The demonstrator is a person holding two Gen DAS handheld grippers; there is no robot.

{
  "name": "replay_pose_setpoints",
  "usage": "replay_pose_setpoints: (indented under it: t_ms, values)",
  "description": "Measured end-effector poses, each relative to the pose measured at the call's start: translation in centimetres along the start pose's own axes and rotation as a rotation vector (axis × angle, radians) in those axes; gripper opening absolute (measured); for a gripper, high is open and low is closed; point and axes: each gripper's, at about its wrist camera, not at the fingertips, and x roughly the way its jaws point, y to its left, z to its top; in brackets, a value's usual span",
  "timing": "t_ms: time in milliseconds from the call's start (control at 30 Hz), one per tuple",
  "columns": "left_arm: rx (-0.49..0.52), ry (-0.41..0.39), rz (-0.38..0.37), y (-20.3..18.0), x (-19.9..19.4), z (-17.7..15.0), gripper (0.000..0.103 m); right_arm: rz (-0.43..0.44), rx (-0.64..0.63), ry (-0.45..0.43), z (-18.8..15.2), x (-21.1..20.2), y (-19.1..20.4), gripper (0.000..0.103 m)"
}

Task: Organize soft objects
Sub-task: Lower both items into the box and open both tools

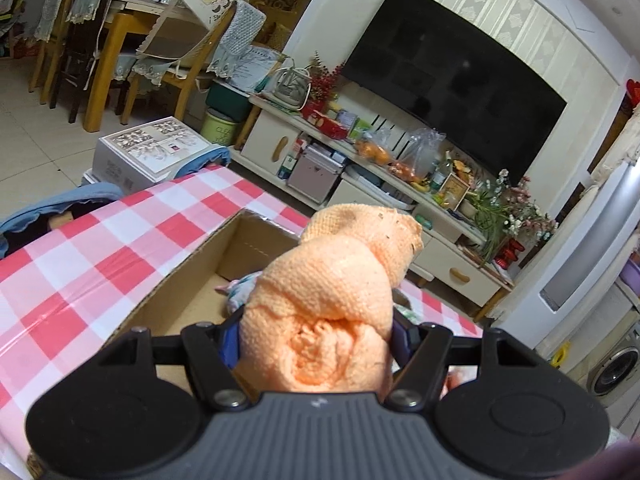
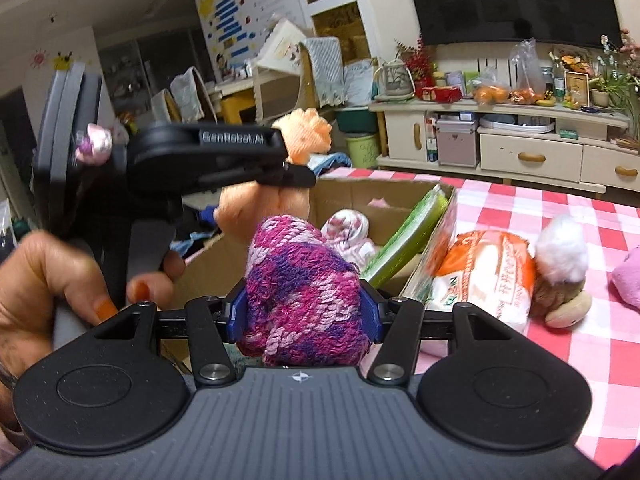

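Above the cardboard box [image 2: 352, 196], an orange cloth [image 1: 320, 320] is clenched by the left gripper [image 1: 316, 336], tilted downward; a magenta towel [image 2: 304, 292] is clenched by the right gripper [image 2: 304, 312].

A dark television [image 1: 452, 80] hangs above a cream cabinet [image 2: 532, 156]. Wooden chairs [image 1: 188, 60] stand by a dining table [image 1: 132, 12] behind.

Cardboard box [image 2: 400, 196] on the table [image 2: 560, 216], packet [image 2: 484, 276] and plush toy [image 2: 560, 276] just right of it
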Motion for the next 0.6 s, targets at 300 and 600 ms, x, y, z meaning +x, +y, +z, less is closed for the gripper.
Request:
replay_pose_setpoints:
  t_ms: [300,600]
  values:
    - [0.034,-0.002,0.058,0.1,0.0,0.0,0.081,-0.004,-0.035,0.024,-1.2,0.5,0.3,0.099]
    - [0.039,-0.002,0.07,-0.3,0.0,-0.2,0.084,-0.032,0.019,-0.029,-1.5,-2.0,-0.7,0.101]
